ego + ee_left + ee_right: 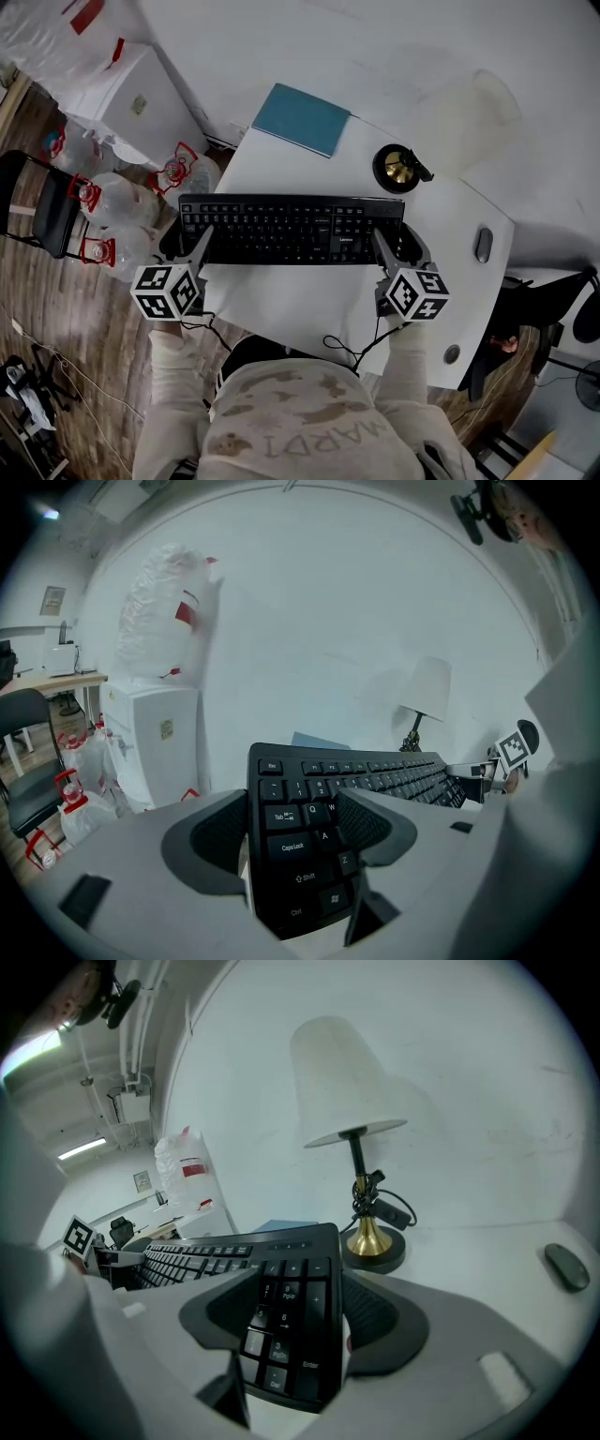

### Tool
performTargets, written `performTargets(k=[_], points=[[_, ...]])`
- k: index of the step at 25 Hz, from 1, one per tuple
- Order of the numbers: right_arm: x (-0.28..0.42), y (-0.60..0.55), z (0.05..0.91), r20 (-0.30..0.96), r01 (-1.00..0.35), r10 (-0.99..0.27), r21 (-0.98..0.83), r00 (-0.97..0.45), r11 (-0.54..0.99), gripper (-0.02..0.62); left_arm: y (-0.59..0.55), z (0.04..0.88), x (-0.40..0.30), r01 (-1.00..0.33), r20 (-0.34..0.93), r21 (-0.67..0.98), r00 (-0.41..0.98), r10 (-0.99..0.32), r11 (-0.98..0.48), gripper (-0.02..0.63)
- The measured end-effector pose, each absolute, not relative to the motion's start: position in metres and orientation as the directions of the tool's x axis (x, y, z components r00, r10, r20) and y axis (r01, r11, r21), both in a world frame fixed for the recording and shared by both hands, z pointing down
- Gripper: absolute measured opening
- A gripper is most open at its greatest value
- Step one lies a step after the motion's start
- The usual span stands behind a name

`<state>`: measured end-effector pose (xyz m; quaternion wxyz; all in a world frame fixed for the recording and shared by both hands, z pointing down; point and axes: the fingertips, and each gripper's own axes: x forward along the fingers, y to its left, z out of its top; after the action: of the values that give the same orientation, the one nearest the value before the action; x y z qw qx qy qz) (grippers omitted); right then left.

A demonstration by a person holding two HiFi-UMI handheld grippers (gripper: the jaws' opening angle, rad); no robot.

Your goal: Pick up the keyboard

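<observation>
Keyboard (291, 228) clamped at both ends: left hand-held gripper (187, 242) grips the Caps Lock end, right hand-held gripper (398, 246) the numpad end. It looks just clear of the table (281, 309). Lift step; next I must raise both ends evenly.

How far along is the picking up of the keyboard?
Done: the left tongs and right tongs are clamped on opposite ends of the keyboard. In hand: it hangs between them, apparently already off the table. Left: little, perhaps raising it further.
</observation>
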<state>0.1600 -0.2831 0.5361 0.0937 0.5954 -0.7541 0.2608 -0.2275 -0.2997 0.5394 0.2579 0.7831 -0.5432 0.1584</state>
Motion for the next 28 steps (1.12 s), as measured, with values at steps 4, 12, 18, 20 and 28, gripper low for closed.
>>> performTargets(k=[4, 12, 18, 20, 28], points=[[0.169, -0.277, 0.52, 0.418, -0.956, -0.873, -0.249, -0.251, 0.155, 0.287, -0.295, 0.521, -0.218, -0.935, 0.501, 0.207, 0.354, -0.789, -0.288, 0.296], [0.183, -0.267, 0.484, 0.347, -0.959, -0.905, -0.22, -0.245, 0.176, 0.287, -0.284, 0.488, -0.204, -0.939, 0.444, 0.185, 0.344, -0.827, -0.291, 0.296], [0.192, -0.26, 0.451, 0.281, -0.964, -0.928, -0.174, -0.243, 0.199, 0.287, -0.274, 0.466, -0.195, -0.939, 0.398, 0.189, 0.34, -0.852, -0.287, 0.296], [0.196, -0.258, 0.444, 0.263, -0.965, -0.934, -0.169, -0.243, 0.203, 0.287, -0.272, 0.458, -0.191, -0.94, 0.383, 0.183, 0.337, -0.86, -0.287, 0.296], [0.203, -0.247, 0.418, 0.201, -0.964, -0.95, -0.164, -0.239, 0.208, 0.287, -0.263, 0.426, -0.184, -0.943, 0.328, 0.149, 0.332, -0.884, -0.299, 0.296]])
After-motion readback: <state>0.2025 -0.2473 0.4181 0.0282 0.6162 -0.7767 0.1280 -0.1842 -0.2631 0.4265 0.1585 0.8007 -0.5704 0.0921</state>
